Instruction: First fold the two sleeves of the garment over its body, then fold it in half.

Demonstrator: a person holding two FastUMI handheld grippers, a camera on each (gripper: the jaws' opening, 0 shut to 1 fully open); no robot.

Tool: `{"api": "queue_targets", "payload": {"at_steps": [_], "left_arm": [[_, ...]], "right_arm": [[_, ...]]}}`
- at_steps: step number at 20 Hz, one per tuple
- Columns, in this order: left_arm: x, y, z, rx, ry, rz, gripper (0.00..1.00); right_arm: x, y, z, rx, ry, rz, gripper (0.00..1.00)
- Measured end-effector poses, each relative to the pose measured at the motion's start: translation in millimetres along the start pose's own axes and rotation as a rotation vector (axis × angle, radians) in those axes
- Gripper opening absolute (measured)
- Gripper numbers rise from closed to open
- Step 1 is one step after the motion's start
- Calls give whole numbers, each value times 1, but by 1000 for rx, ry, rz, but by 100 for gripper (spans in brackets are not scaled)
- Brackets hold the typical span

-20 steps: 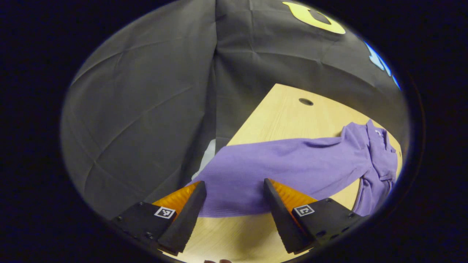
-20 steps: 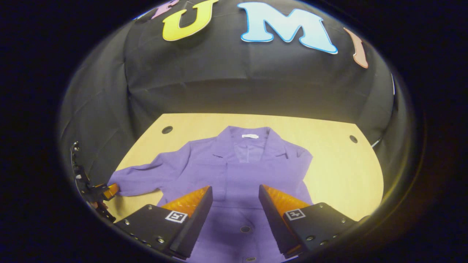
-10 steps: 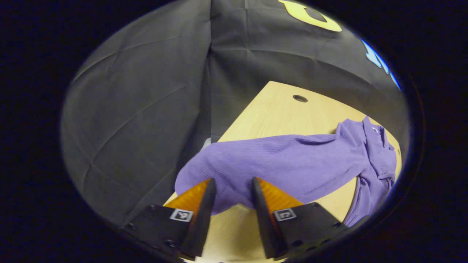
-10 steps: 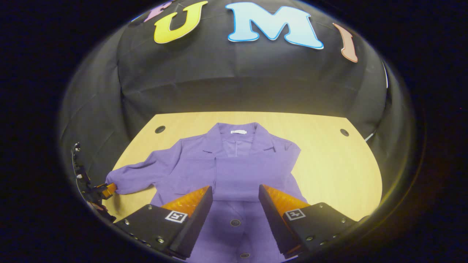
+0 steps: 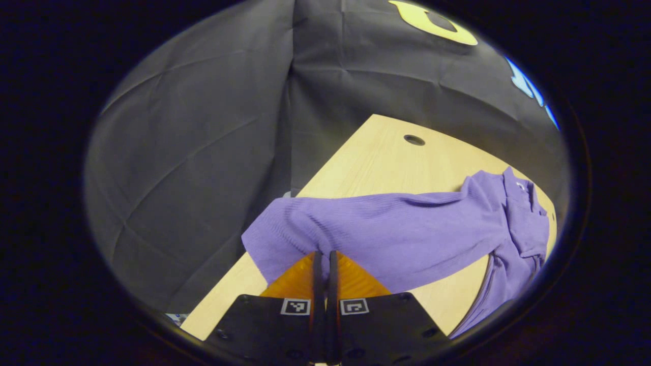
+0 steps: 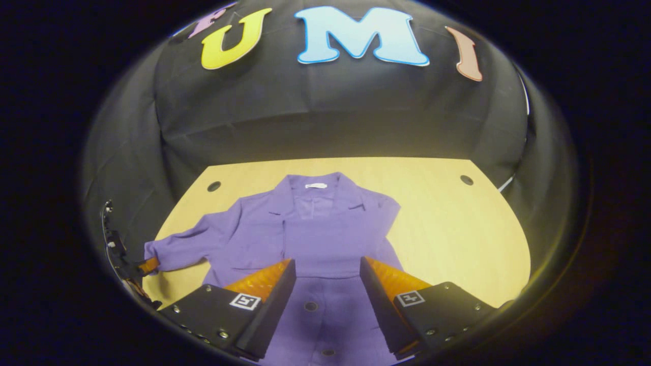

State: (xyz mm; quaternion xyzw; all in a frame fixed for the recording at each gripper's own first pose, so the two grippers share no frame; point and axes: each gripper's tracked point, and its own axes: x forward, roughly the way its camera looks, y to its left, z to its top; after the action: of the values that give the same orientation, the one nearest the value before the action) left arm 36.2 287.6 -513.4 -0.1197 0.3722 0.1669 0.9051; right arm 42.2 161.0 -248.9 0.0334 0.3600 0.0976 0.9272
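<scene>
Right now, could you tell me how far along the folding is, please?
Done: one sleeve lies across the body. In hand: the left gripper is shut on the other sleeve, at its cuff. The right gripper hovers open. Left: laying this sleeve over, then halving the garment.

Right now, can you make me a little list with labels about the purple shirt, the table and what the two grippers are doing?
garment: purple buttoned shirt, lying flat, collar toward the far wall
table: light wood
right sleeve: already folded across the body
left sleeve: stretched out sideways, not folded yet
left gripper: shut on the left sleeve's cuff
right gripper: open, above the shirt's lower front, holding nothing
</scene>
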Motion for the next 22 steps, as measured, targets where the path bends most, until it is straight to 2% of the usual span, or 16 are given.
{"api": "queue_targets", "payload": {"at_steps": [5, 13, 18, 22], "left_arm": [[-25, -51, 48, 45, -82, -78, 7], [-58, -223, 108, 169, -183, -295, 7], [-84, -354, 108, 266, -200, -456, 7], [-107, -450, 81, 357, -182, -580, 7]], "right_arm": [[-6, -28, -6, 55, -9, -28, 81], [-23, -83, -11, 159, -43, -75, 82], [-40, -134, -22, 240, -53, -138, 82], [-56, -179, -42, 313, -48, -205, 81]]}}
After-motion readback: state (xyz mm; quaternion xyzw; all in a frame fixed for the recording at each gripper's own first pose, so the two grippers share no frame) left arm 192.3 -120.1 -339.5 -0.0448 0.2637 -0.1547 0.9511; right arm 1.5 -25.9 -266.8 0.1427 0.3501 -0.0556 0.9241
